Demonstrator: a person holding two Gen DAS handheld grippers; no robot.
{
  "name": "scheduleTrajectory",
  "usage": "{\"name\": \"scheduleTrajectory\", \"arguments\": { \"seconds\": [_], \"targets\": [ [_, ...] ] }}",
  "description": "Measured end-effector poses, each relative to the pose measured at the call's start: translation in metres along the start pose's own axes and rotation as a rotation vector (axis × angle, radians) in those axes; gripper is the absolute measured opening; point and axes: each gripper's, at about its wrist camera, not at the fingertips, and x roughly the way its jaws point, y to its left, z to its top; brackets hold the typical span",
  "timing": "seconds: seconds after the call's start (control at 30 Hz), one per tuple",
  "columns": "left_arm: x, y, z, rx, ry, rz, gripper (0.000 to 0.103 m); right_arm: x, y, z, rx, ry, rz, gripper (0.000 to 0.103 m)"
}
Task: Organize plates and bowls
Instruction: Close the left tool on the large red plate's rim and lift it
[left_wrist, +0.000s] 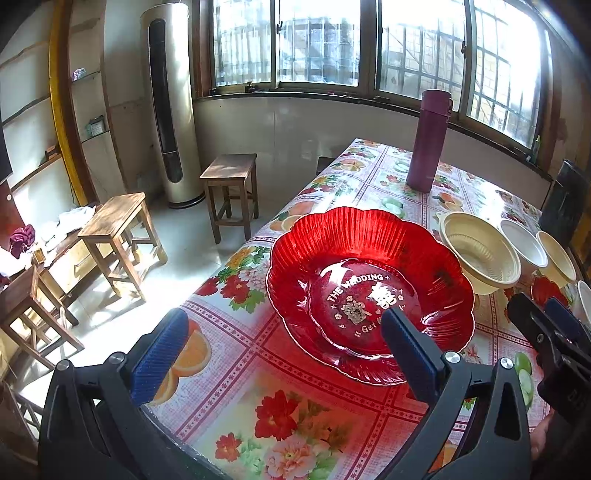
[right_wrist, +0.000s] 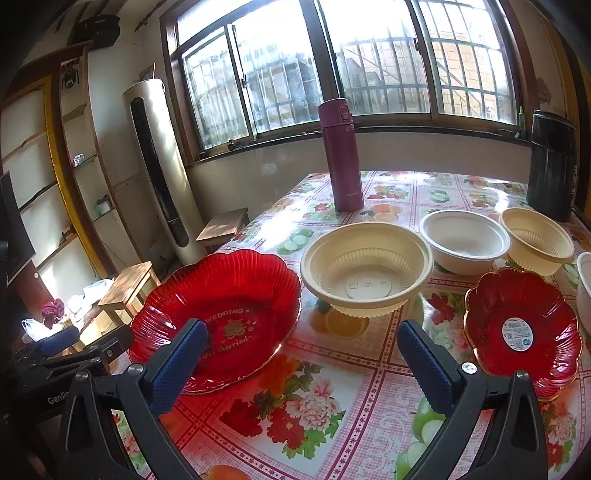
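Currently both grippers hover over the bench (right_wrist: 332, 376) with jaws apart, nothing held. Left gripper (left_wrist: 284, 347) sits at the near rim of the large red plate (left_wrist: 369, 291), one finger over its centre; right gripper (right_wrist: 303, 354) hangs above bare cloth between that plate and the small red plate (right_wrist: 521, 332).

Large red plate lies flat near the bench's left edge, just beside the big cream bowl (right_wrist: 365, 269). Behind, a white bowl (right_wrist: 463, 238) and a second cream ribbed bowl (right_wrist: 535, 240) stand close together, near the black container (right_wrist: 552, 162). Purple flask (right_wrist: 341, 155) stands further back, apart from them.

Handling, my judgement: the red plates look like stiff, glossy plastic or glass — slippery, possibly brittle, so pinch the scalloped rim, one finger under. Bowls look like thin disposable ware — light, flexible; grip the rolled rim gently, or they may deform or skid.
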Motion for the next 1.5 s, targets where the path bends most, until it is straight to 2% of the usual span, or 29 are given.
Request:
{"name": "scheduleTrajectory", "arguments": {
  "seconds": [0.17, 0.33, 0.4, 0.7, 0.8, 0.93, 1.0, 1.07, 1.13, 1.2, 1.23, 1.27, 1.37, 1.43, 1.5],
  "targets": [
    [0.017, 0.008, 0.005, -0.037, 0.059, 0.009, 0.103, 0.012, 0.000, 0.000, 0.013, 0.030, -0.006, 0.103],
    [0.033, 0.015, 0.008, -0.082, 0.109, 0.048, 0.103, 0.037, 0.000, 0.002, 0.031, 0.103, -0.012, 0.103],
    [0.039, 0.013, 0.010, -0.089, 0.118, 0.053, 0.103, 0.046, -0.001, 0.001, 0.036, 0.129, -0.025, 0.103],
    [0.075, 0.000, 0.007, -0.099, 0.249, 0.061, 0.103, 0.080, -0.010, 0.005, 0.107, 0.216, -0.019, 0.101],
    [0.082, -0.001, 0.005, -0.102, 0.276, 0.067, 0.103, 0.095, -0.012, 0.005, 0.132, 0.261, -0.007, 0.097],
    [0.087, -0.001, 0.004, -0.092, 0.285, 0.084, 0.103, 0.109, -0.017, 0.002, 0.158, 0.299, -0.002, 0.082],
    [0.090, -0.002, 0.004, -0.088, 0.288, 0.090, 0.102, 0.111, -0.015, 0.003, 0.137, 0.284, -0.016, 0.076],
    [0.089, -0.007, 0.004, -0.069, 0.276, 0.102, 0.094, 0.113, -0.013, 0.003, 0.124, 0.288, -0.013, 0.065],
    [0.086, -0.012, 0.004, -0.042, 0.262, 0.098, 0.085, 0.115, -0.012, 0.002, 0.111, 0.284, -0.021, 0.049],
    [0.086, -0.017, 0.004, -0.014, 0.256, 0.103, 0.076, 0.117, -0.011, 0.003, 0.104, 0.288, -0.014, 0.040],
    [0.085, -0.019, 0.003, -0.004, 0.249, 0.108, 0.067, 0.117, -0.012, 0.003, 0.115, 0.290, 0.006, 0.034],
    [0.083, -0.020, 0.004, 0.002, 0.242, 0.108, 0.056, 0.117, -0.013, 0.002, 0.128, 0.295, 0.026, 0.031],
    [0.080, -0.020, 0.003, 0.003, 0.252, 0.077, 0.037, 0.116, -0.011, 0.000, 0.129, 0.306, 0.048, 0.024],
    [0.078, -0.021, 0.000, 0.007, 0.257, 0.062, 0.032, 0.113, -0.007, -0.001, 0.122, 0.311, 0.062, 0.018],
    [0.074, -0.020, -0.003, 0.012, 0.256, 0.057, 0.032, 0.110, -0.002, -0.004, 0.108, 0.322, 0.072, 0.017]
  ]
}}
